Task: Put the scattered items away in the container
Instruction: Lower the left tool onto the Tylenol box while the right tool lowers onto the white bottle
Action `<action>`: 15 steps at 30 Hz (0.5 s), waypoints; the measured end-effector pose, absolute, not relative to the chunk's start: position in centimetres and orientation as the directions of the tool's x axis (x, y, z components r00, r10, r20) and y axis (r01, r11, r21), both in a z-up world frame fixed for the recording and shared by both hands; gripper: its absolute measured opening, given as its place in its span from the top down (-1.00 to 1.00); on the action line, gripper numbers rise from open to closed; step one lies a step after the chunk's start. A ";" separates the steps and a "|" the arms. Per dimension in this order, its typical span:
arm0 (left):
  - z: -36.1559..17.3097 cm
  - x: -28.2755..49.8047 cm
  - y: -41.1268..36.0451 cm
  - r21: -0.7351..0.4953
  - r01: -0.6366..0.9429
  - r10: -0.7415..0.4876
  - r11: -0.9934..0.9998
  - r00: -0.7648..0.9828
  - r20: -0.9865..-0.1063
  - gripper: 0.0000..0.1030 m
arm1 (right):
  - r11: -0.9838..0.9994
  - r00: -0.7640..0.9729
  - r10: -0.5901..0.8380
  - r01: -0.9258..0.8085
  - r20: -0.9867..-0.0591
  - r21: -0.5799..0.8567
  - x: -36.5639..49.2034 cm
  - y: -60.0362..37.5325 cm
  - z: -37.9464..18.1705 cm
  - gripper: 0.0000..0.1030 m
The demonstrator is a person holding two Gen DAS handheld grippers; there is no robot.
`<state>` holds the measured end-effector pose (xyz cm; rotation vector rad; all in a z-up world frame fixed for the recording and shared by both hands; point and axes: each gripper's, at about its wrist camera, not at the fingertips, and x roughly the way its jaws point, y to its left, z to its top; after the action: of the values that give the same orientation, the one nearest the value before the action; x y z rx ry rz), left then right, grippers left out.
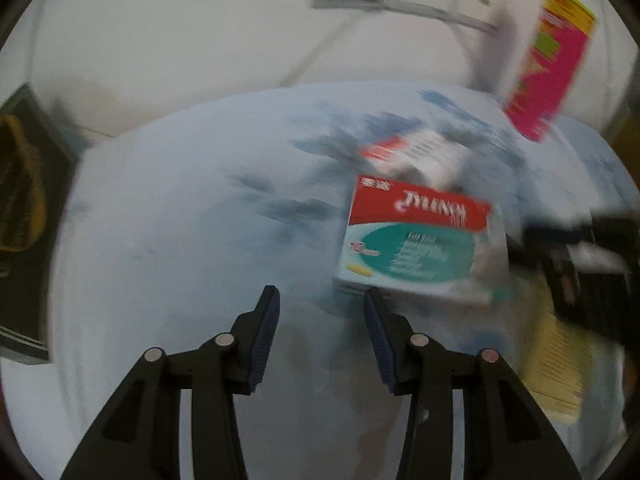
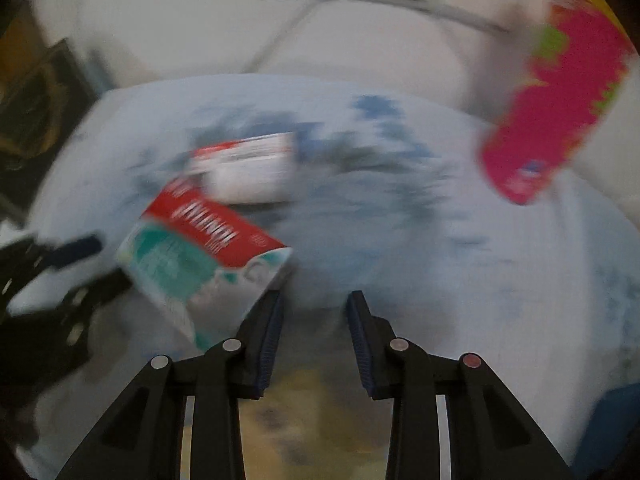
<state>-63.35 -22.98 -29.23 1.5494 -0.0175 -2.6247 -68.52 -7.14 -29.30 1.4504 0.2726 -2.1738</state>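
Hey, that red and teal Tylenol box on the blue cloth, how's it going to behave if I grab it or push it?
The Tylenol box looks like thin printed card, so probably light and fairly stiff, though a hard squeeze may dent it. It lies flat on its broad face, so unlikely to roll or tip. On the soft blue cloth, a push may drag fabric along rather than slide cleanly.

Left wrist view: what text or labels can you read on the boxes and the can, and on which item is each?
"TYLENOL": on the red band of the red and teal box, seen upside down.
White and red box behind it: print too blurred to read.
Pink can: print too blurred to read.
Yellow sheet: lines of print too blurred to read.
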 end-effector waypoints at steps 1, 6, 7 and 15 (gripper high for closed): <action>-29.0 -63.4 -23.8 0.061 0.094 -0.099 -0.994 -0.480 -0.872 0.16 | -0.829 -0.268 -0.342 0.538 -0.901 0.154 -68.0 -8.1 -29.3 0.33; -27.4 -62.8 -26.6 0.057 0.165 -0.130 -0.985 -0.473 -0.872 0.12 | -0.754 -0.221 -0.438 0.618 -0.872 0.222 -65.7 -11.3 -27.7 0.31; -27.2 -62.7 -26.9 0.042 0.174 -0.122 -0.984 -0.476 -0.871 -0.05 | -0.773 -0.267 -0.424 0.605 -0.865 0.192 -66.0 -11.1 -27.0 0.31; -26.5 -62.1 -28.0 0.027 0.206 -0.127 -0.978 -0.490 -0.862 -0.34 | -0.883 -0.364 -0.296 0.457 -0.883 0.108 -71.3 -10.2 -28.6 0.31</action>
<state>-62.08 -27.98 -26.49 1.4677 0.1178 -2.5546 -71.33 -10.16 -28.56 1.4184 0.2147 -2.2629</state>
